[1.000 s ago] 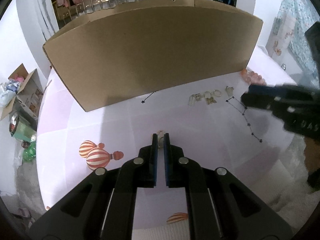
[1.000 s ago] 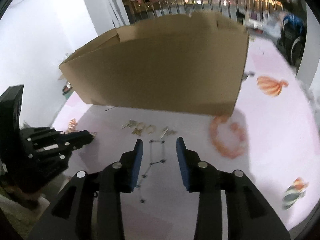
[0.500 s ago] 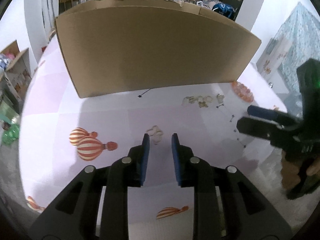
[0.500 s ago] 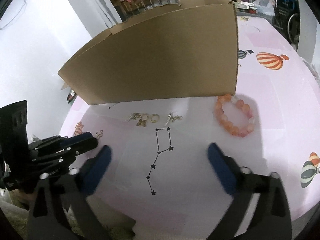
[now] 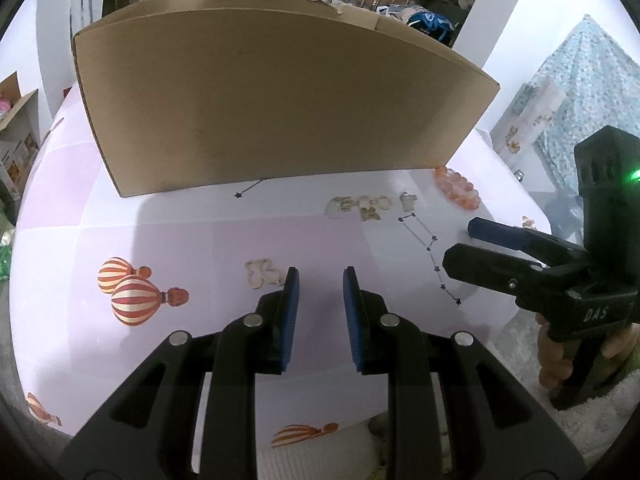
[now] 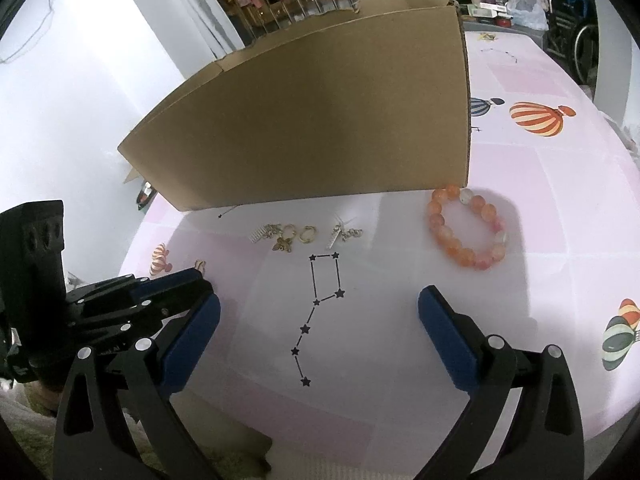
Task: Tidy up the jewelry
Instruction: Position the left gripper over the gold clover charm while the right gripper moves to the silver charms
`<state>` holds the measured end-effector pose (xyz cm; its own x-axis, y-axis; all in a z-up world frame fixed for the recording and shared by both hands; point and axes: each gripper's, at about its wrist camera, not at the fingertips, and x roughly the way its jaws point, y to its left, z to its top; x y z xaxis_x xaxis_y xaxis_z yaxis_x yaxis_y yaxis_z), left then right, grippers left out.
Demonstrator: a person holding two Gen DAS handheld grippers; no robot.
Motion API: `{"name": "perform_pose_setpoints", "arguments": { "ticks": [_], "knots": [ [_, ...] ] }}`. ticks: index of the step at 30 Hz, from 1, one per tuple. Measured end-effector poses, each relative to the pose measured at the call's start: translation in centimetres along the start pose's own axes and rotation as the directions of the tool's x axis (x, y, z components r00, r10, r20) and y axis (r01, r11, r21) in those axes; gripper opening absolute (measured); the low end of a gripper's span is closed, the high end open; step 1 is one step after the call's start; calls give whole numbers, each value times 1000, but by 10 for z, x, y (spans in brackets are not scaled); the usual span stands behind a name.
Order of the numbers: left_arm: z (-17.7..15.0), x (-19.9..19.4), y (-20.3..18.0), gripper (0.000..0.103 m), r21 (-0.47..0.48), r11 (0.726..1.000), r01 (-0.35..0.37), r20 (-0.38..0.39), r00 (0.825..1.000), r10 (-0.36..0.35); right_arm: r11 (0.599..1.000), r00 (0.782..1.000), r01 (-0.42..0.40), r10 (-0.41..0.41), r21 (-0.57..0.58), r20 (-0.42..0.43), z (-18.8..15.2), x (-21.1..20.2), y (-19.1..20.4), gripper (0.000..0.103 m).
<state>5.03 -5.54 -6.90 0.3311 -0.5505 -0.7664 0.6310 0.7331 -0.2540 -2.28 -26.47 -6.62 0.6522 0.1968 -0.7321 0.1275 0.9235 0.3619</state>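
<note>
A small gold piece of jewelry [image 5: 262,273] lies on the pink tablecloth just left of my left gripper [image 5: 319,280], which is open and empty above it. A row of small gold and silver earrings and charms [image 6: 306,235] lies in front of the cardboard box [image 6: 320,120]; it also shows in the left wrist view [image 5: 362,206]. An orange bead bracelet [image 6: 468,236] lies at the box's right corner. My right gripper [image 6: 318,320] is wide open and empty, above the printed star line, and appears at the right of the left wrist view [image 5: 476,240].
The big cardboard box [image 5: 276,112] stands across the back of the table. The tablecloth has printed balloons [image 5: 134,294] and a star constellation [image 6: 320,304]. The table's front edge is just under both grippers. A wheelchair [image 6: 568,32] stands far back.
My left gripper opened, let go of the small gold piece and drew back to its right. My right gripper opened wide and pulled back toward the table's front.
</note>
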Motion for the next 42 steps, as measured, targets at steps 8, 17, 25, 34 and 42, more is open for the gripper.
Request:
{"name": "perform_pose_setpoints", "arguments": {
  "ticks": [8, 17, 25, 34, 42],
  "knots": [
    [2, -8, 0, 25, 103, 988, -114, 55, 993, 109, 999, 1000, 28, -28, -28, -11, 1, 2, 5, 97],
    [-1, 0, 3, 26, 274, 950, -148, 28, 989, 146, 1000, 1000, -25, 25, 10, -5, 2, 0, -2, 97],
    [7, 6, 10, 19, 312, 947, -80, -1, 996, 84, 1000, 1000, -17, 17, 6, -10, 3, -1, -1, 97],
    [7, 6, 10, 18, 316, 946, -80, 3, 997, 83, 1000, 1000, -2, 2, -5, -13, 3, 2, 3, 97],
    [2, 2, 10, 18, 252, 962, -102, 33, 995, 97, 1000, 1000, 3, -3, -13, -12, 3, 3, 3, 97]
  ]
}}
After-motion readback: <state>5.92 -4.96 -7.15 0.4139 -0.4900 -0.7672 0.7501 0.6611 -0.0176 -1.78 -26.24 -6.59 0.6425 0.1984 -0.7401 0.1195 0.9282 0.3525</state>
